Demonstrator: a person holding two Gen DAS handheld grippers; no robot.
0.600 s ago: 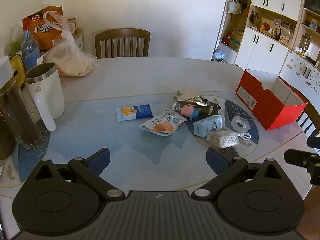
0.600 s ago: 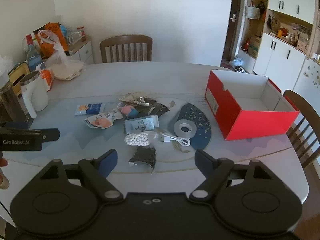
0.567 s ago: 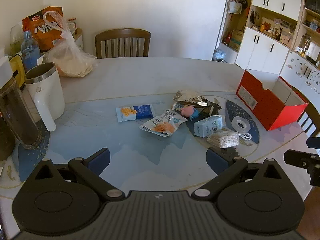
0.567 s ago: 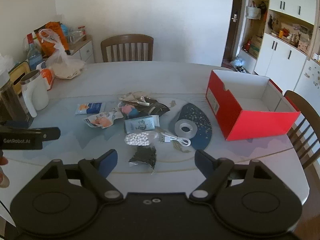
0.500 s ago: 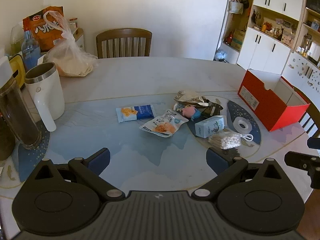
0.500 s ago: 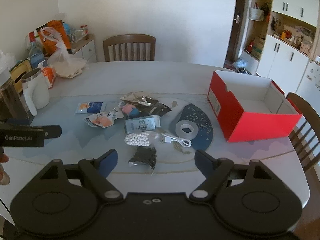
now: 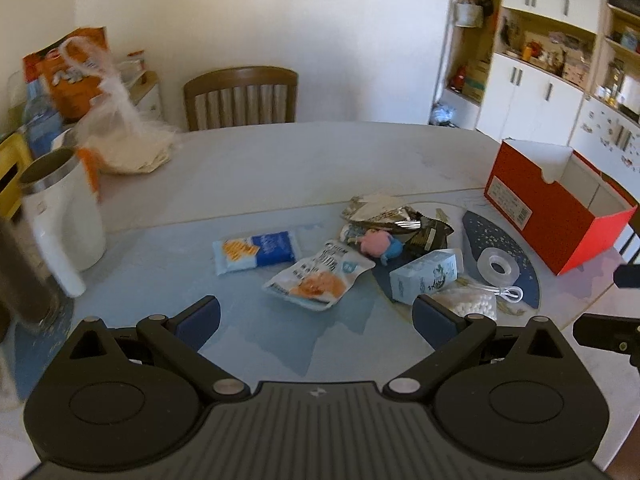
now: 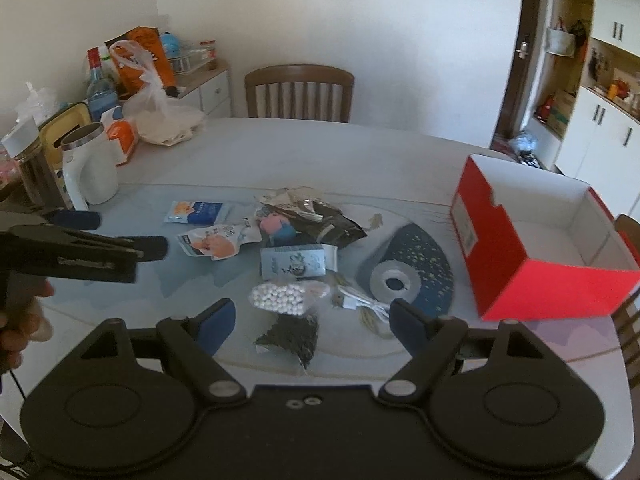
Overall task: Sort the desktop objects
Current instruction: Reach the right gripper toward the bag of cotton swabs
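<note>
Both grippers hover spread wide and empty over the surface (image 8: 360, 152): the left gripper (image 7: 316, 314) just short of the snack pouch (image 7: 318, 280), the right gripper (image 8: 312, 320) over a dark packet (image 8: 292, 336). The clutter sits left of the red box (image 8: 532, 248) (open and empty inside): tape roll (image 8: 394, 282) nearest it, then cable (image 8: 360, 302), carton (image 8: 296, 262), pellet bag (image 8: 280, 296), pink toy (image 8: 276, 226).

Both grippers are matte black: left gripper (image 7: 316, 312) and right gripper (image 8: 311, 320) carry blue-padded fingers (image 8: 216, 320), silver pivot screws, ribbed housings (pale lettering on one side).
</note>
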